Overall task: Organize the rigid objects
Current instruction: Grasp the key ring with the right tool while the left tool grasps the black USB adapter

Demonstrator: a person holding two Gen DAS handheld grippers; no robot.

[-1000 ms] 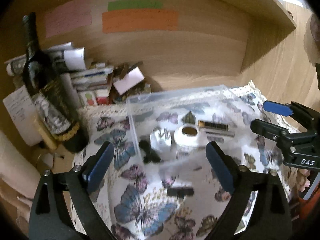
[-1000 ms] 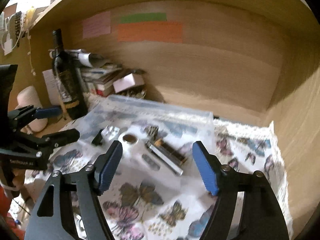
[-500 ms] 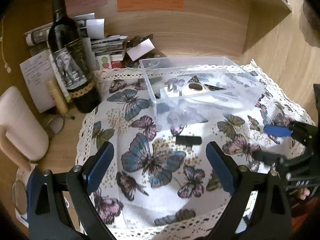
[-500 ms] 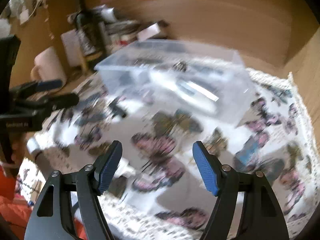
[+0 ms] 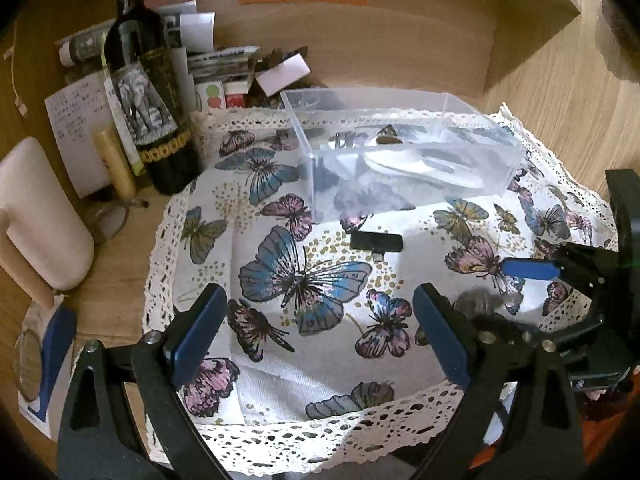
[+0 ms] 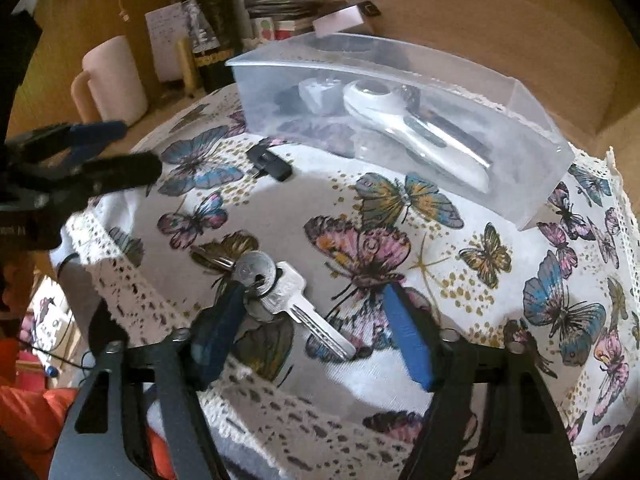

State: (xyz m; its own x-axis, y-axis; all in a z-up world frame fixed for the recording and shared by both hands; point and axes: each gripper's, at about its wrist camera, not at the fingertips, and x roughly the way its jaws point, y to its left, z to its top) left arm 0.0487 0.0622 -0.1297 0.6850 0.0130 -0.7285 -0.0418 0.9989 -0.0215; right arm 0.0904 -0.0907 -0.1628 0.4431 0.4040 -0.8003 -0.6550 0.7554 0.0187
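We work over a butterfly-print tablecloth with a lace border, spread on a wooden desk. At its far side stands a clear plastic bin; a white handled device and several smaller items lie inside, blurred through the wall. Left of the cloth stand a dark wine bottle and a pale pink mug.

Our left gripper hovers released above the near part of the cloth, jaws spread wide, nothing between them. Our right gripper is likewise released, jaws apart, low over the near lace edge. A bunch of keys lies on the cloth between its fingers, close against the left finger. A small black adapter lies on the cloth just in front of the bin.
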